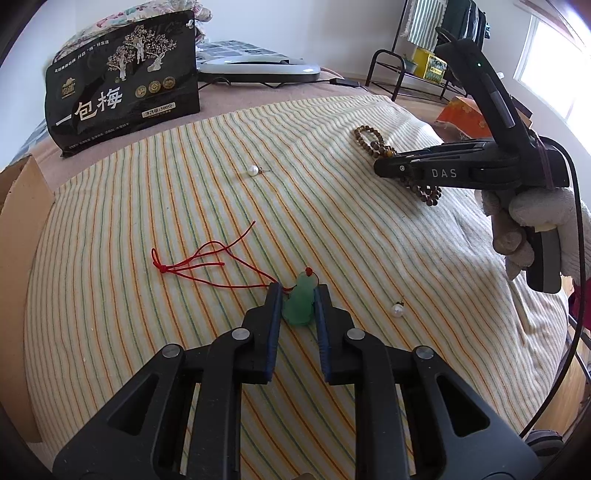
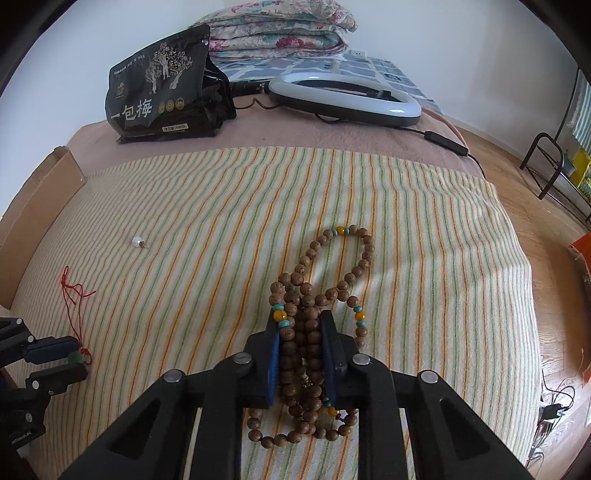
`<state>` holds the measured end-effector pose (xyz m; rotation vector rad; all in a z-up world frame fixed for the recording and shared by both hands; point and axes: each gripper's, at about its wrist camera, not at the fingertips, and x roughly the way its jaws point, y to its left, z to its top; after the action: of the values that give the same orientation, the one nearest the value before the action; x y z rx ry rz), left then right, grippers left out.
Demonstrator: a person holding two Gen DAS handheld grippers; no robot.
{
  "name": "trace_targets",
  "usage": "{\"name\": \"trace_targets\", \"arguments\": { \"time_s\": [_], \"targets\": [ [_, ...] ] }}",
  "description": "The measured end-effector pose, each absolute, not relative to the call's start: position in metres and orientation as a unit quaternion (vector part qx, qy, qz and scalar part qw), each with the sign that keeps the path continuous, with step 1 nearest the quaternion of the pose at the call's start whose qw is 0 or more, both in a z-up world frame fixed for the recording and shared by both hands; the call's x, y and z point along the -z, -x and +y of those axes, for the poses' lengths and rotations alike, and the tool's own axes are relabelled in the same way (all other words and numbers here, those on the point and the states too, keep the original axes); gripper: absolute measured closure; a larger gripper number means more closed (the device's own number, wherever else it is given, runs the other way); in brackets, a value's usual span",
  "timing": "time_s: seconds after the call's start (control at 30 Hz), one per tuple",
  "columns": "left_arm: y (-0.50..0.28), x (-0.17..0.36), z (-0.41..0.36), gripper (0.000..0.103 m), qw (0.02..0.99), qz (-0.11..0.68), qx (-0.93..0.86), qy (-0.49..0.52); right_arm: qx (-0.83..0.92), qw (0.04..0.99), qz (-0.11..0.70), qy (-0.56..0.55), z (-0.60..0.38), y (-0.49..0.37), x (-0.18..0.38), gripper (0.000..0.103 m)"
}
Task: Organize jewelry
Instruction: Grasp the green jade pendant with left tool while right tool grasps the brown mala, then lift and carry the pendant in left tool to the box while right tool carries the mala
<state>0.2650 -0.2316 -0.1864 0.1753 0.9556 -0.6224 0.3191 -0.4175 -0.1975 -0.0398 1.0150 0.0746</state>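
Observation:
On the striped cloth my left gripper is shut on a green jade pendant, whose red cord trails to the left. The pendant also shows in the right wrist view. My right gripper is shut on a bundle of wooden prayer beads with amber and turquoise spacers; loops spread ahead of and below the fingers. In the left wrist view the right gripper rests on the beads. Two pearl earrings lie loose: one far, one near right.
A black snack bag stands at the back left, a ring light with its cable behind it, folded quilts at the wall. A cardboard box borders the left edge. The bed drops off to wooden floor on the right.

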Motion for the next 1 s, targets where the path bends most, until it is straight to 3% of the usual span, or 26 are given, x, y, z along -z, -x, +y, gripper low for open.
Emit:
{"name": "trace_targets", "arguments": {
  "time_s": [0.17,0.2,1.0],
  "targets": [
    [-0.259,0.179,-0.229,0.087,0.841,0.446,0.295,-0.083,-0.034,0.877,0.480,0.007,-0.417,-0.310,0.189,0.087],
    [-0.259,0.177,-0.228,0.087,0.842,0.445,0.295,-0.081,-0.032,0.878,0.477,0.008,-0.417,-0.309,0.186,0.093],
    [-0.221,0.104,-0.174,0.087,0.875,0.393,0.280,-0.048,-0.048,0.913,0.404,0.025,-0.383,-0.248,0.079,0.093]
  ]
}}
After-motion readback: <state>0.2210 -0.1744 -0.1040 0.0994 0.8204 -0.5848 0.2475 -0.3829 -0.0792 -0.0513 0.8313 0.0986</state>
